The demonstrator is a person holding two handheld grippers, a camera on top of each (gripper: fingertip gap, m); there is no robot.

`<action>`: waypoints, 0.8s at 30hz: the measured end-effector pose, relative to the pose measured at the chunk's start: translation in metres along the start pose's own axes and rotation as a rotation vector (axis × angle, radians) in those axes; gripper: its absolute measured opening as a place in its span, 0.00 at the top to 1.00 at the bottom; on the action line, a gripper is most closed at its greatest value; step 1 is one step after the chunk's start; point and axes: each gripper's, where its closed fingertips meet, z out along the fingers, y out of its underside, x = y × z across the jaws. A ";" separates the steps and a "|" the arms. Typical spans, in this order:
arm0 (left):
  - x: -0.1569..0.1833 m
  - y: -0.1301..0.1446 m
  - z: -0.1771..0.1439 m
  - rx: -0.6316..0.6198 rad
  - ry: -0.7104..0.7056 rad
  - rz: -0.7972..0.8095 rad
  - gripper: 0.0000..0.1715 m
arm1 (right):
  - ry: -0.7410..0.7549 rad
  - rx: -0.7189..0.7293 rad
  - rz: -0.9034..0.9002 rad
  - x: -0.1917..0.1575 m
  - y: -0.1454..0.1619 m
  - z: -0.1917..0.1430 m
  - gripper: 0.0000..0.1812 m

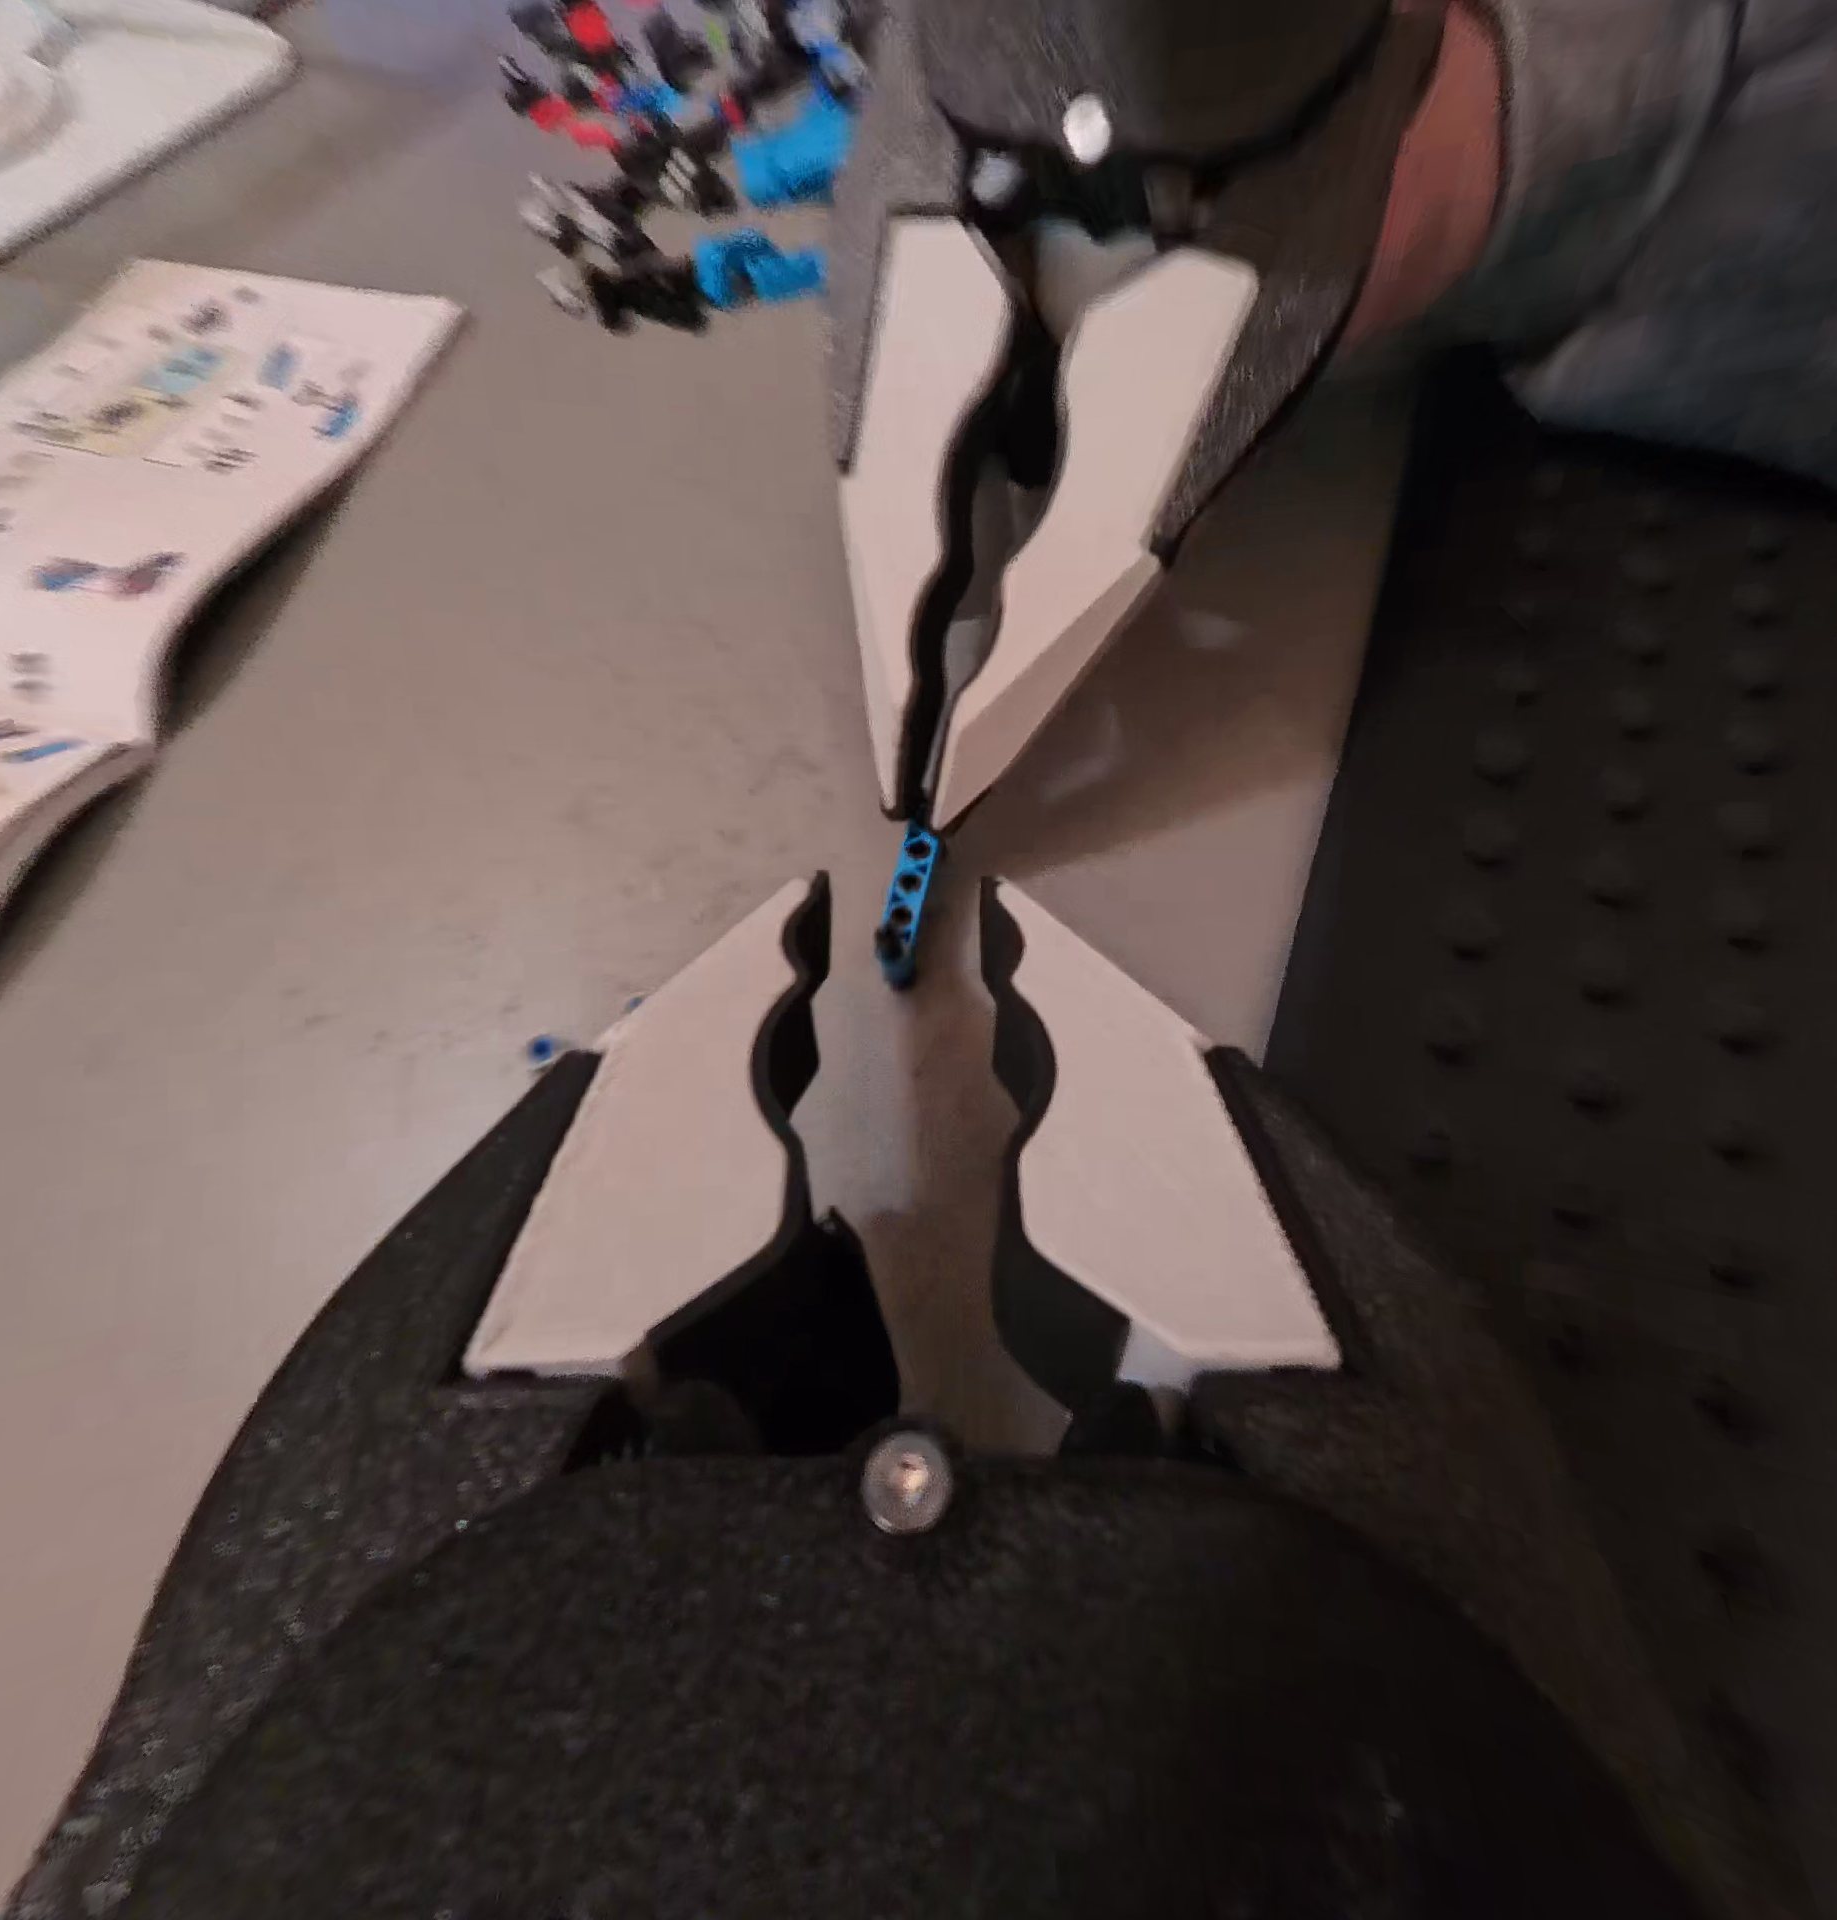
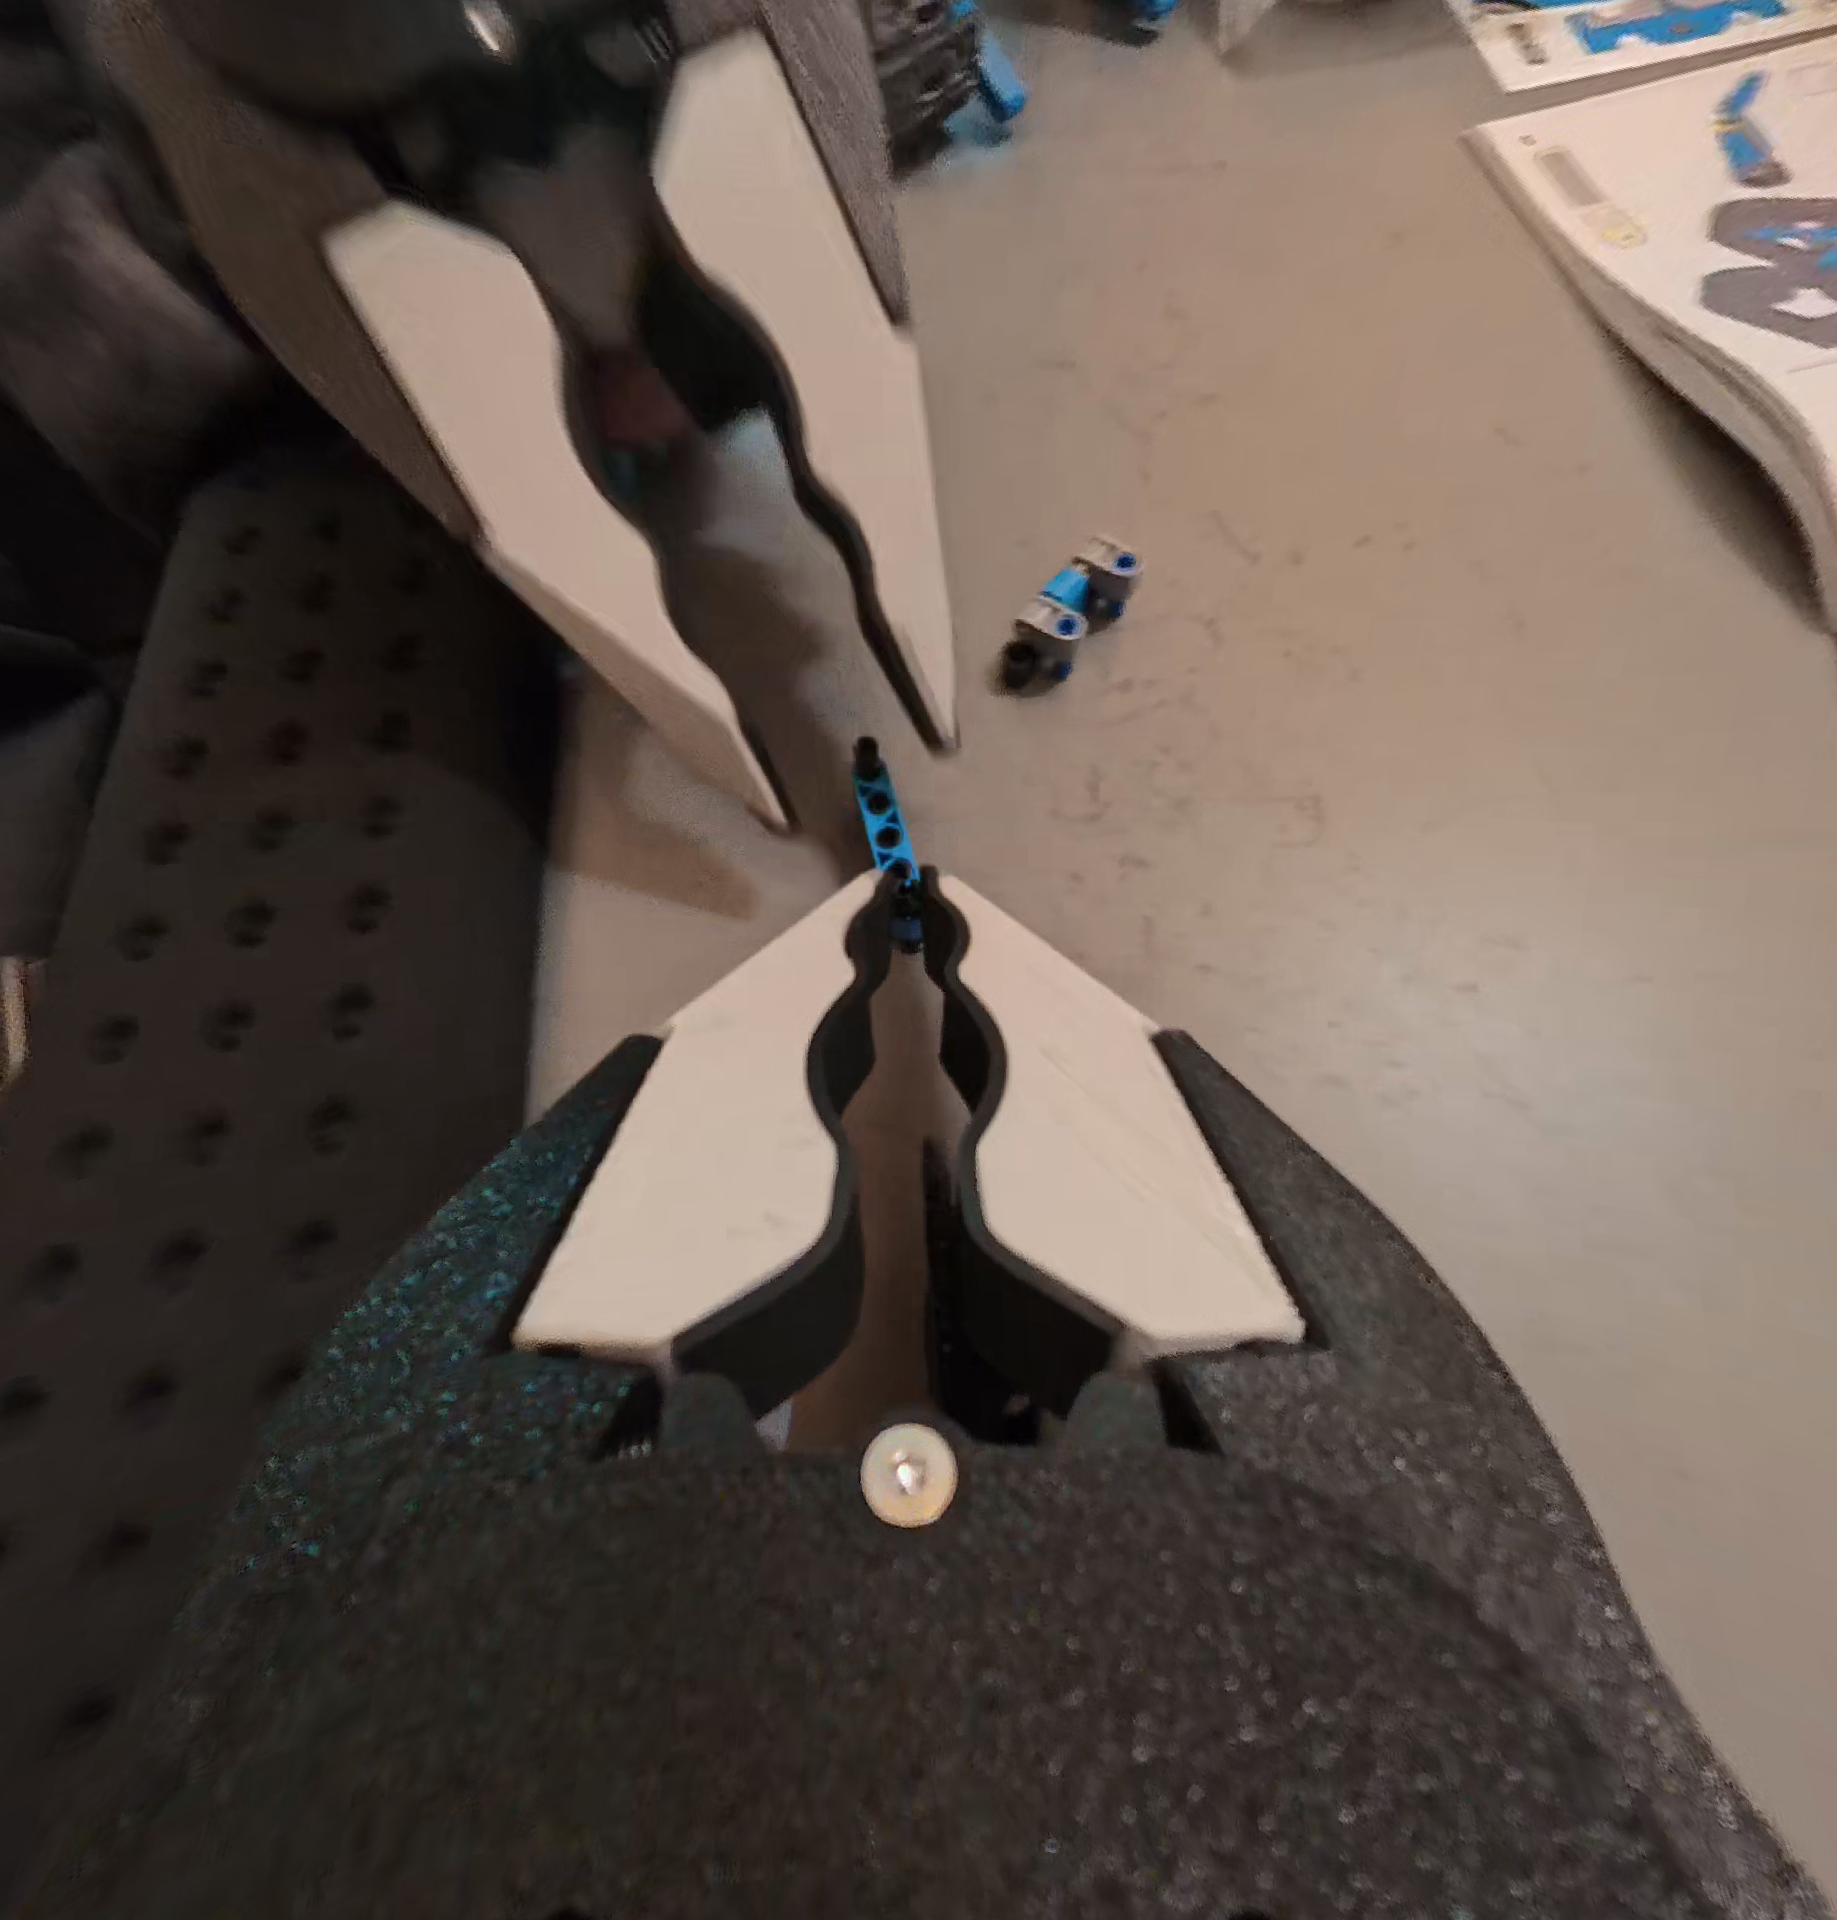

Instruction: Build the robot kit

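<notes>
The right tool [image 2: 906,883] is closed on one end of a small blue plastic beam with a row of round holes [image 2: 883,821], pinching it at the very fingertips. A short black pin [image 2: 868,753] sticks out at the beam's far end. The left tool [image 1: 901,894] stands open, its white fingers apart, with the free end of the beam [image 1: 909,904] between the fingertips and not touching either. The two tools point at each other above a grey desk [image 2: 1361,831]. On the desk just beside them lies a small grey and blue connector assembly [image 2: 1070,608]. Farther off are an open white instruction booklet [image 1: 166,468] and a blurred pile of black, blue and red building pieces [image 1: 675,177]. A dark perforated mat [image 1: 1620,935] lies along the desk edge.
</notes>
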 end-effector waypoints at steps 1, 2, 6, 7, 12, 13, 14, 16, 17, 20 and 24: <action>-0.010 -0.005 -0.012 0.041 -0.030 -0.039 0.83 | 0.037 0.002 0.004 0.007 0.000 -0.002 0.98; -0.022 -0.008 -0.023 0.070 -0.061 -0.086 0.83 | 0.062 0.002 0.008 0.012 0.001 -0.004 0.98; -0.055 0.009 -0.040 0.021 -0.146 -0.188 0.78 | 0.106 0.000 0.048 0.022 0.000 -0.004 0.98; -0.058 0.015 -0.037 -0.012 -0.151 -0.189 0.77 | 0.109 0.000 0.053 0.023 0.000 -0.004 0.98; -0.055 0.030 -0.014 -0.108 -0.153 -0.189 0.75 | 0.116 -0.001 0.076 0.024 0.000 -0.004 0.97; -0.055 0.031 -0.011 -0.121 -0.160 -0.183 0.75 | 0.115 -0.002 0.075 0.024 0.000 -0.004 0.97; -0.055 0.031 -0.008 -0.128 -0.165 -0.180 0.75 | 0.111 0.000 0.072 0.023 0.000 -0.005 0.96; -0.058 0.033 -0.004 -0.140 -0.181 -0.180 0.76 | 0.110 0.012 0.068 0.022 -0.003 -0.005 0.95; -0.059 0.033 -0.003 -0.145 -0.191 -0.178 0.76 | 0.109 0.016 0.068 0.022 -0.004 -0.006 0.95; -0.059 0.034 -0.002 -0.141 -0.184 -0.183 0.81 | 0.110 0.022 0.075 0.023 -0.004 -0.007 0.95; -0.069 0.028 -0.012 -0.110 -0.240 -0.215 0.83 | 0.126 0.046 0.068 0.025 -0.009 -0.009 0.95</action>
